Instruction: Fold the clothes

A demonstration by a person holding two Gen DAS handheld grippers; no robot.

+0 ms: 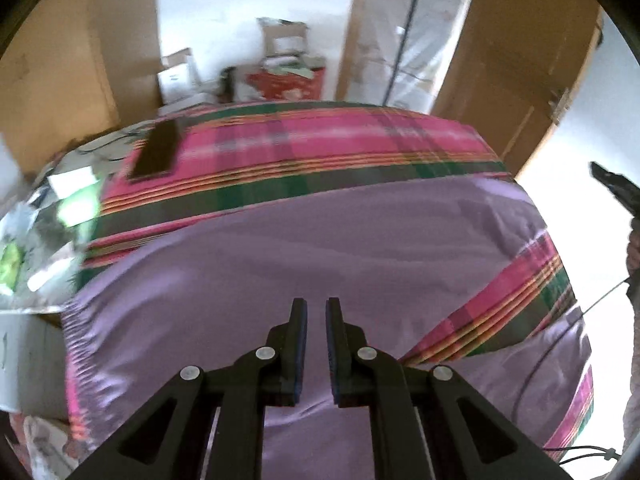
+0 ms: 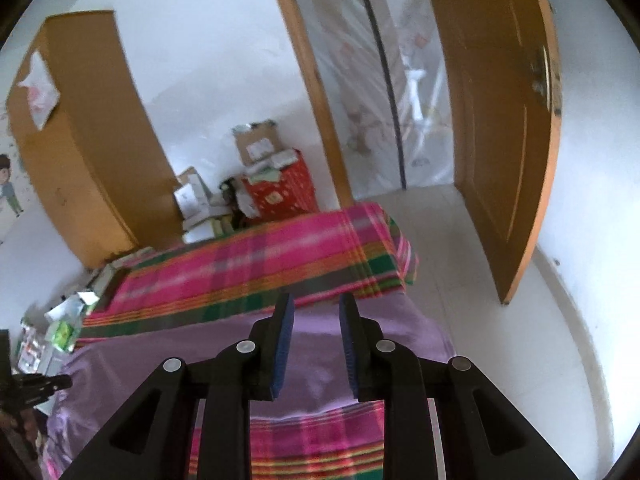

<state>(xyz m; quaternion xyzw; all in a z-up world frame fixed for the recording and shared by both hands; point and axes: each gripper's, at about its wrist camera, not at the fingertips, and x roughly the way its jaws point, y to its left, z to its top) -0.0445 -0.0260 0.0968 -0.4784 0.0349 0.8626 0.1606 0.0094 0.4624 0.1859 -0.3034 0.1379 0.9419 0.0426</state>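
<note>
Below, lilac garment (image 1: 280, 248) flat on plaid bed (image 1: 320, 140); both grippers' fingers (image 1: 298, 320) apart, empty.

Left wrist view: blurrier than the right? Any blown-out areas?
Left wrist: motion smear across the plaid bedcover and the clutter at left, floor at right blown out white; fingers stay sharp. Right wrist: milder blur on the boxes, fisheye bends the door, walls bright.

I see bed (image 2: 396, 264) under pink-green plaid sheet (image 1: 320, 140); lilac garment (image 1: 300, 248) spread flat on it, dark rectangular item (image 1: 156, 152) near far left corner.
</note>
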